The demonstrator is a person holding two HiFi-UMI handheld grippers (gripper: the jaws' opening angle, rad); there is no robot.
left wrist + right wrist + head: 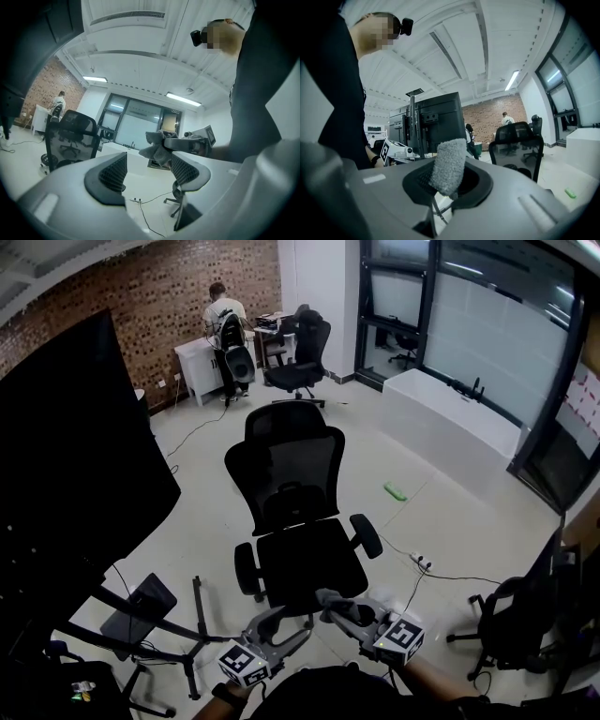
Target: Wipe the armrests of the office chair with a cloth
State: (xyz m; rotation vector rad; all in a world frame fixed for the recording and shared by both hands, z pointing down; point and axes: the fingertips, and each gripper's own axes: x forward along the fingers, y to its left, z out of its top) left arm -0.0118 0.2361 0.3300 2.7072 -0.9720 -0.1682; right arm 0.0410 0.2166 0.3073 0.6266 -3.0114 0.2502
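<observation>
A black mesh office chair stands on the floor in front of me, with its left armrest and right armrest both bare. Just before the seat's front edge my right gripper is shut on a grey cloth. The right gripper view shows that cloth pinched upright between the jaws of the right gripper, with the chair beyond. Beside it my left gripper is open and holds nothing. In the left gripper view the left gripper frames the cloth and the chair.
A tall black panel and a stand's legs are to my left. Another chair is at right, a power strip with cable and a green item lie on the floor. Far back, a person stands at a desk beside a chair.
</observation>
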